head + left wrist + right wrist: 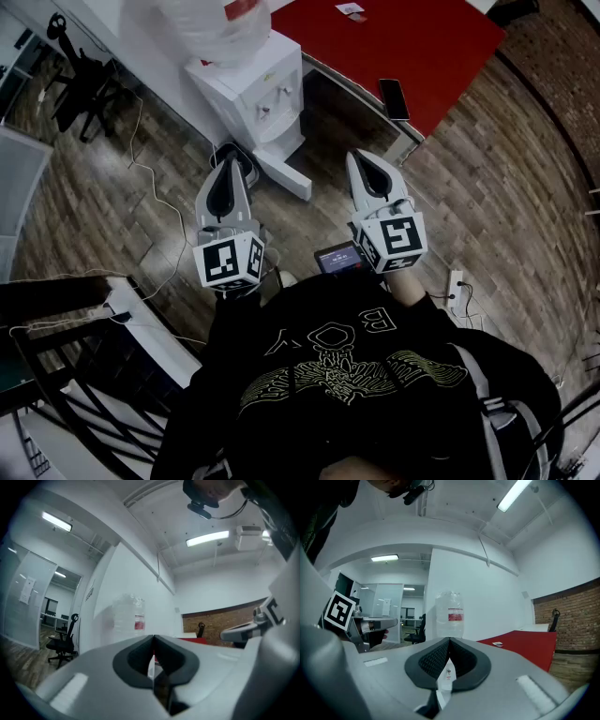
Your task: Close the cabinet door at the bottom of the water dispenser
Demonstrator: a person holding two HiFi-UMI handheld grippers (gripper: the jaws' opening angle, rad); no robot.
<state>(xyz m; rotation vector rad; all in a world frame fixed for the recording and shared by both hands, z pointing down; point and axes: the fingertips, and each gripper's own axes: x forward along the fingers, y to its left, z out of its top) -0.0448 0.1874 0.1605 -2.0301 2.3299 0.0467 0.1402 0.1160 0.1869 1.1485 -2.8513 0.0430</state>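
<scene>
The white water dispenser stands on the wood floor ahead of me, a clear bottle on top. At its foot the white cabinet door stands swung out towards me. My left gripper is held level just in front of the dispenser's base, left of the door, jaws shut and empty. My right gripper hovers to the door's right, also shut with nothing in it. In the left gripper view the jaws meet below the bottle; in the right gripper view the right gripper is likewise closed.
A red table with a phone on it stands right of the dispenser. A black office chair is at far left. Cables trail over the floor, and a power strip lies at right.
</scene>
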